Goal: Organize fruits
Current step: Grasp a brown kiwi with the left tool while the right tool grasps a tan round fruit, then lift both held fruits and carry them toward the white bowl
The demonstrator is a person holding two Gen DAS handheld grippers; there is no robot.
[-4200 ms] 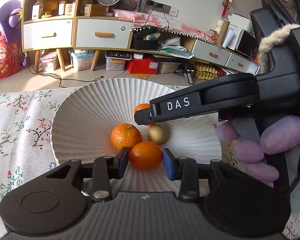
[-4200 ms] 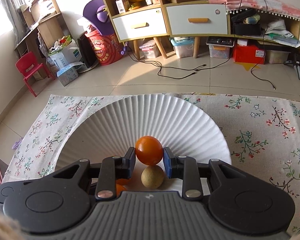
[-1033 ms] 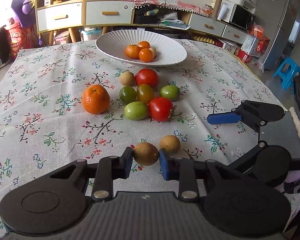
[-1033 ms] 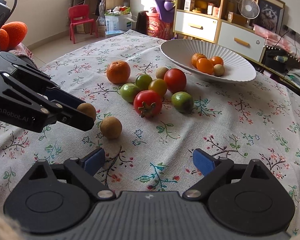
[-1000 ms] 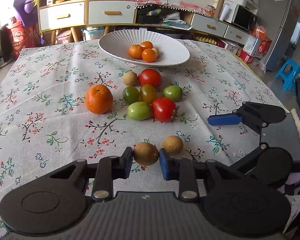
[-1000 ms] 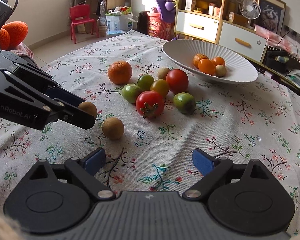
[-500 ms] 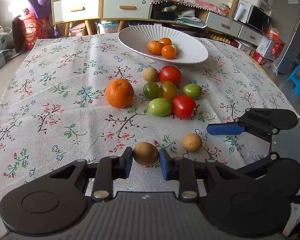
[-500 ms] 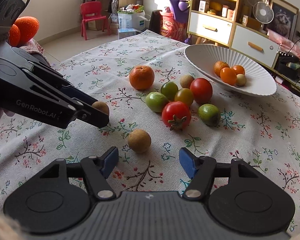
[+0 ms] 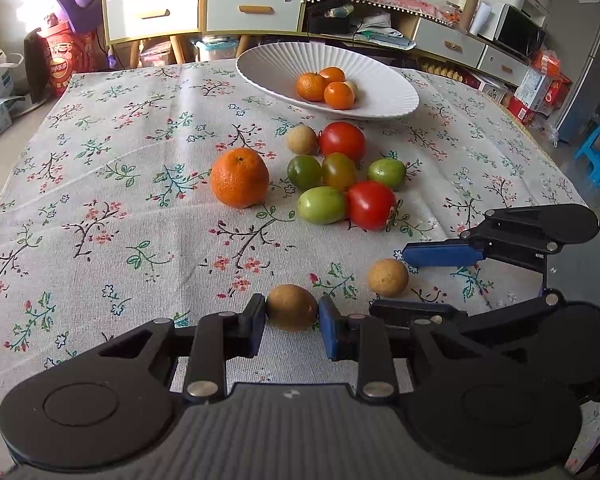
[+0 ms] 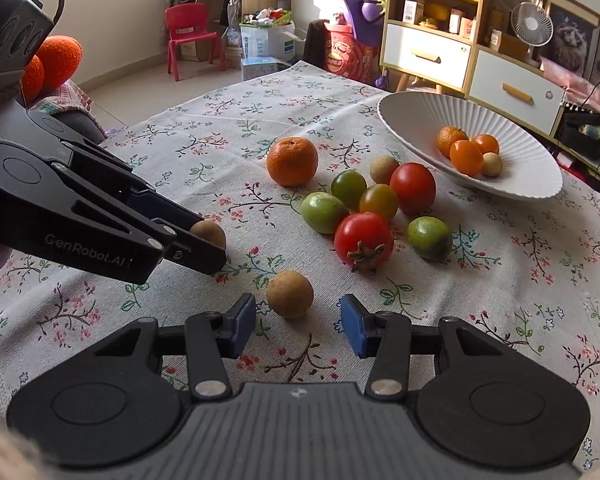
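Observation:
My left gripper (image 9: 292,322) is shut on a small brown fruit (image 9: 292,307), held just above the floral tablecloth; it also shows in the right wrist view (image 10: 208,234). My right gripper (image 10: 298,326) is open, its jaws on either side of a second brown fruit (image 10: 289,294), not touching it; this fruit shows in the left wrist view (image 9: 387,277) too. A white ribbed bowl (image 9: 260,66) at the far side holds three oranges (image 9: 324,86) and a small brown fruit. An orange (image 9: 240,177), red tomatoes (image 9: 370,204) and green tomatoes (image 9: 322,205) lie clustered mid-table.
The table's right edge (image 9: 540,148) drops to the floor with a blue stool (image 9: 598,152). Cabinets and shelves (image 9: 204,12) stand behind the table. A red child's chair (image 10: 188,34) and boxes stand on the floor at the far left.
Both grippers pulled back from the bowl to the near table. The left took hold of a brown fruit. The right gripper's jaws have narrowed and moved up around the other brown fruit.

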